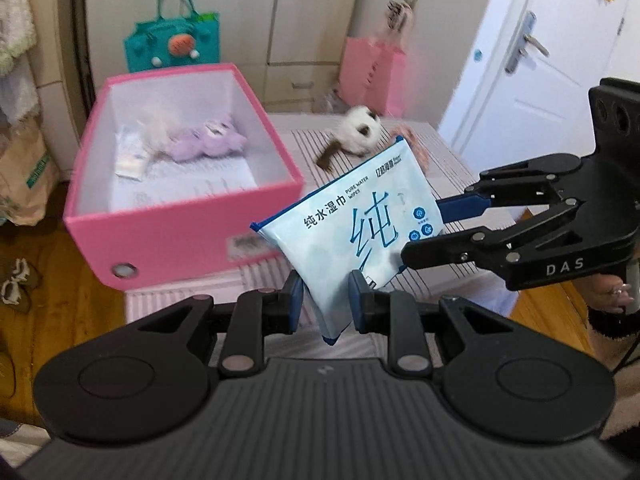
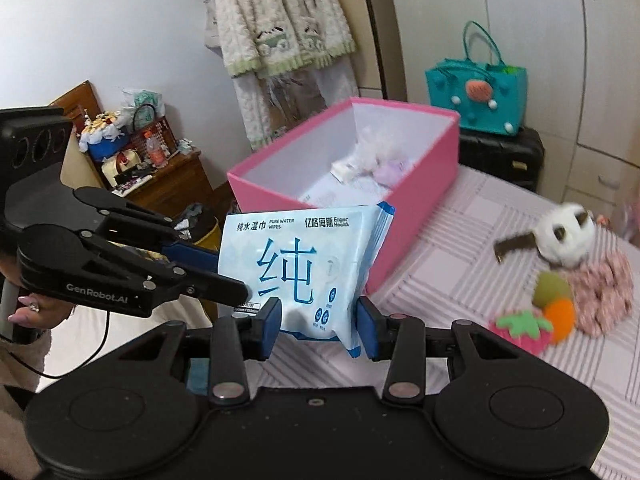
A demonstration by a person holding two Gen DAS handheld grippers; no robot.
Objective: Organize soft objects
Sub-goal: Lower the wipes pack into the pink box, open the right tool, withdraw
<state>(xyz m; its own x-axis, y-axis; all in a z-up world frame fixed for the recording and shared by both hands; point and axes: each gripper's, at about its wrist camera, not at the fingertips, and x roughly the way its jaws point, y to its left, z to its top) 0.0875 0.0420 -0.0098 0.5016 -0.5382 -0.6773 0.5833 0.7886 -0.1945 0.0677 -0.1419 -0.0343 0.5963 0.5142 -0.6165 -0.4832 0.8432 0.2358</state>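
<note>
The bed [image 2: 500,240] carries the pink storage box [image 1: 180,236]. The wet-wipes pack [image 1: 360,224] hangs in the air just beside the box's near corner, long axis tilted, upper end toward the box. Left gripper [image 1: 325,304] and right gripper [image 2: 318,326] both have their fingers clamped on it. Risk: the soft pack may buckle or slip if either grip loosens unevenly.
</note>
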